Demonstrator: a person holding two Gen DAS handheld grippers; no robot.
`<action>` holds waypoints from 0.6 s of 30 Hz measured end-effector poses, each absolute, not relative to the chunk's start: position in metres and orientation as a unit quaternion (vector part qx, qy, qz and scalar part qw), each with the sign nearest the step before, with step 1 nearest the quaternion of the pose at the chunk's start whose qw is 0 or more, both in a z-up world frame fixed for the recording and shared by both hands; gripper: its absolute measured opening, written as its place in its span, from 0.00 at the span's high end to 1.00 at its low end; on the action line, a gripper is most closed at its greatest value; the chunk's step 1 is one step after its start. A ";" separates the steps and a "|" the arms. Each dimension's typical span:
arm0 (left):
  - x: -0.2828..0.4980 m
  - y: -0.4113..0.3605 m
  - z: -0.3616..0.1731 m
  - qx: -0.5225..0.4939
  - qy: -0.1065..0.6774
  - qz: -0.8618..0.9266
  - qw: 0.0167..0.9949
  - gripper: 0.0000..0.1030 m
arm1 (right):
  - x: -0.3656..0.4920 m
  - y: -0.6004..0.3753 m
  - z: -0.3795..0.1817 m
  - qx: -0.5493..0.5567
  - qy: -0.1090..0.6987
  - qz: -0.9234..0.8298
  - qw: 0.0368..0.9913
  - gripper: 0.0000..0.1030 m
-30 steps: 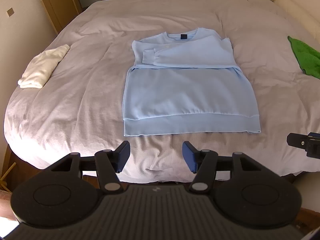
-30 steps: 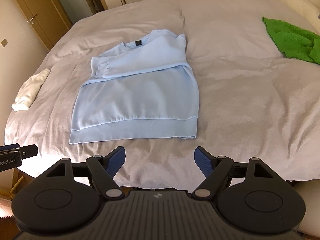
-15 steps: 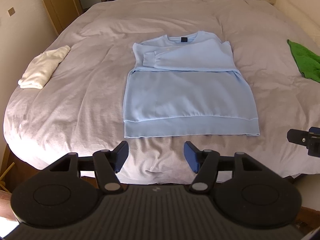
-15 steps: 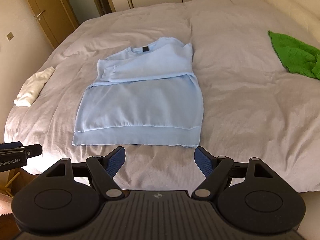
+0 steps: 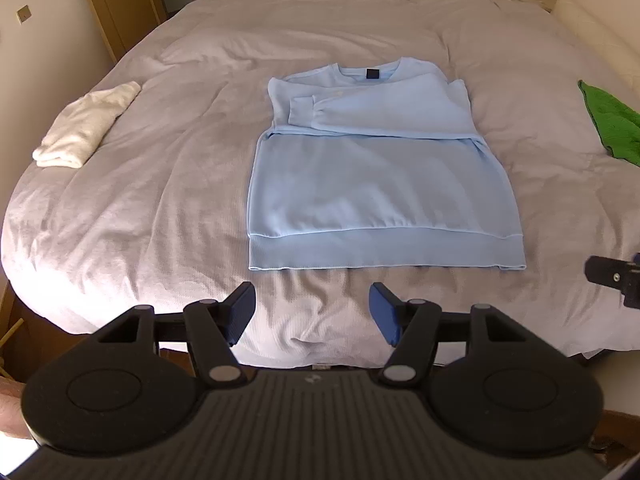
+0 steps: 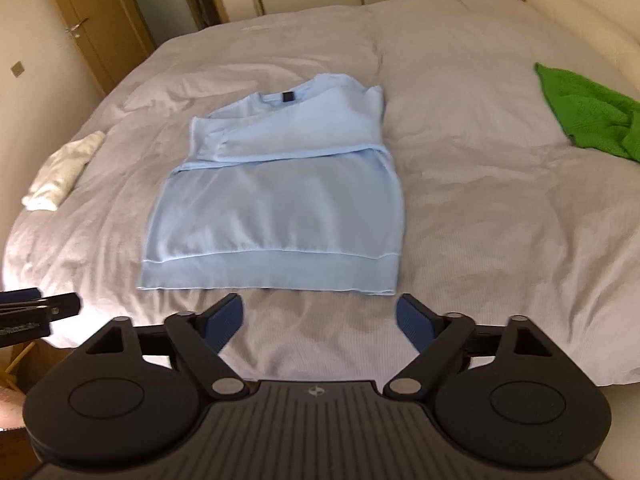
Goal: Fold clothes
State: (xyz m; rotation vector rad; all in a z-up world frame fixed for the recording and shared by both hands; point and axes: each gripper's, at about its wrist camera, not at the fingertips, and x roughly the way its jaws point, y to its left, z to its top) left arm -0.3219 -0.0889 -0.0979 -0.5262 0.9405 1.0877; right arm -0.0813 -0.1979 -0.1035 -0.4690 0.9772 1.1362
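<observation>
Right gripper (image 6: 319, 322) is spreading its blue-padded jaws wider than a second ago, nothing between them; left gripper (image 5: 311, 312) is hanging half spread, empty too. Light blue cotton sweatshirt (image 5: 380, 176) is lying flat on the grey quilted bed (image 5: 160, 184) just ahead of both, sleeves folded across the chest. Folded white cloth (image 5: 86, 126) is sitting far left, crumpled green towel (image 6: 588, 114) far right.
</observation>
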 end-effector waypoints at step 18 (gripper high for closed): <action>-0.311 -0.039 -0.275 0.068 0.584 0.382 0.713 0.43 | -0.056 -0.162 -0.208 -0.279 0.430 0.504 0.695 0.03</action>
